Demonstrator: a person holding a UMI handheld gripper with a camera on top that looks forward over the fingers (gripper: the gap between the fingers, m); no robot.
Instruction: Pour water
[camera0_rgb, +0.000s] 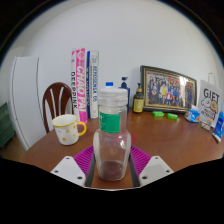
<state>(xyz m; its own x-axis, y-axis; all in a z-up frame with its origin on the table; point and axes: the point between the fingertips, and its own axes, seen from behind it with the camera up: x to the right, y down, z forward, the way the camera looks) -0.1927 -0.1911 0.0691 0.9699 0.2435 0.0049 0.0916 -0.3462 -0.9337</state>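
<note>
Standing between the tongs (111, 163) (bottle (111, 140), green-labelled).

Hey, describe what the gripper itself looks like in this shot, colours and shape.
The gripper shows two light grey, angular fingers at the bottom, one to each side. Each carries a bright magenta pad on its inner face. No cables, markings or sleeve are visible.
</note>
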